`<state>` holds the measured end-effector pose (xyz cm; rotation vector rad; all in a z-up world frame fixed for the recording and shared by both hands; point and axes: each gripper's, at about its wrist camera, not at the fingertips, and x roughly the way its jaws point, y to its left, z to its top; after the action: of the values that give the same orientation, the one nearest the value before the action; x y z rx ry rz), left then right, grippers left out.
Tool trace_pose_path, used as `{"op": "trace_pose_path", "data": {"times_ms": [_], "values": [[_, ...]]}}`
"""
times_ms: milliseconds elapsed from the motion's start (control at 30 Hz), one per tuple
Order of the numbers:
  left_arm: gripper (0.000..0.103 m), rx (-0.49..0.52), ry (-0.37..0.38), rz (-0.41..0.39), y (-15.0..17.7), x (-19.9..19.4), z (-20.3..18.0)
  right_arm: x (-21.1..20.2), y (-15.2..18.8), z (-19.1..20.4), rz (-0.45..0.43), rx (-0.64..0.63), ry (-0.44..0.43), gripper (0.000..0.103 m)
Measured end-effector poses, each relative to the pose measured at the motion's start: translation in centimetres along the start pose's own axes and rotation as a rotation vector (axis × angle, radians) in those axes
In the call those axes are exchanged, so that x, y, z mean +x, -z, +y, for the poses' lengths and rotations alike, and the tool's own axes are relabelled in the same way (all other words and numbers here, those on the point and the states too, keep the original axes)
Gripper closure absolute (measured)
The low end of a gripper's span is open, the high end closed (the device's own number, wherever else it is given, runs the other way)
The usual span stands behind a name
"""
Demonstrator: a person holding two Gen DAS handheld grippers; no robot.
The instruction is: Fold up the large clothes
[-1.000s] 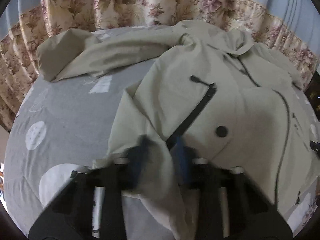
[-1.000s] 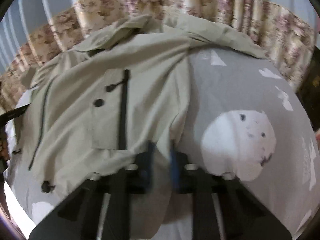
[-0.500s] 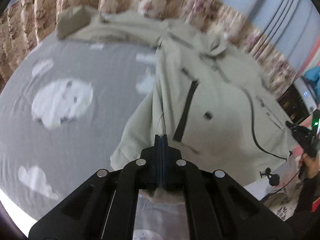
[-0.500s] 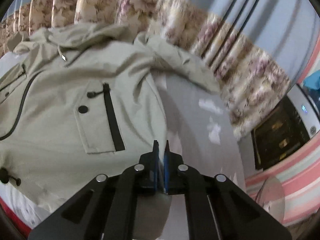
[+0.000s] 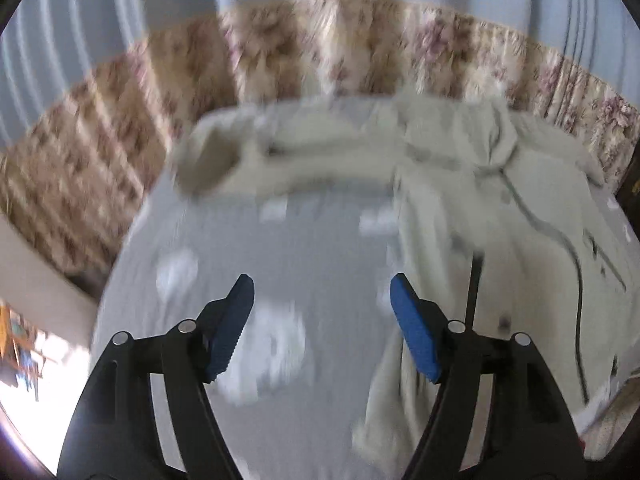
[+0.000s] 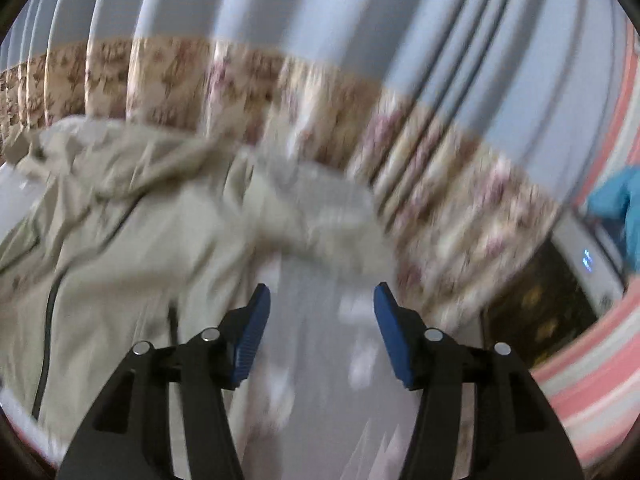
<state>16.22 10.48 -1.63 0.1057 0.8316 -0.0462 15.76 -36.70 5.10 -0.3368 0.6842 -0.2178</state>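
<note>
A large beige coat (image 5: 500, 216) with black zippers lies spread on a grey patterned bed sheet (image 5: 288, 248). One sleeve (image 5: 248, 160) stretches across the far left. My left gripper (image 5: 322, 320) is open and empty, above the sheet just left of the coat's hem. In the right wrist view the coat (image 6: 120, 220) fills the left half and its other sleeve (image 6: 320, 216) runs to the right. My right gripper (image 6: 322, 328) is open and empty, above the sheet beside the coat's right edge. Both views are blurred.
Floral and blue curtains (image 5: 320, 48) hang behind the bed. A dark cabinet (image 6: 536, 320) and a pink-striped wall (image 6: 600, 360) stand to the right of the bed. A blue cloth (image 6: 624, 200) shows at the far right.
Both grippers were shut on the coat's lower hem corners half a second ago. Both have opened, let go of the coat and swung upward and away; the hem now lies on the bed.
</note>
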Motion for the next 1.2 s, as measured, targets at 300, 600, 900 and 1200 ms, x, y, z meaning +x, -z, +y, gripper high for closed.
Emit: {"op": "trace_pose_path", "data": {"times_ms": [300, 600, 900, 1200], "values": [[0.032, 0.029, 0.108, -0.012, -16.5, 9.2, -1.9, 14.1, -15.5, -0.1, 0.003, 0.075, -0.101, 0.05], [0.035, 0.063, 0.17, 0.174, -17.1, 21.7, -5.9, 22.4, -12.0, 12.1, 0.163, 0.075, -0.451, 0.05], [0.072, 0.115, 0.24, 0.217, -16.4, 25.6, -9.3, 25.1, -10.2, 18.9, 0.308, -0.02, -0.541, 0.049], [0.098, 0.132, 0.329, 0.128, -22.2, 23.8, -10.5, 26.6, -17.0, 14.0, 0.157, 0.097, -0.584, 0.095]]}}
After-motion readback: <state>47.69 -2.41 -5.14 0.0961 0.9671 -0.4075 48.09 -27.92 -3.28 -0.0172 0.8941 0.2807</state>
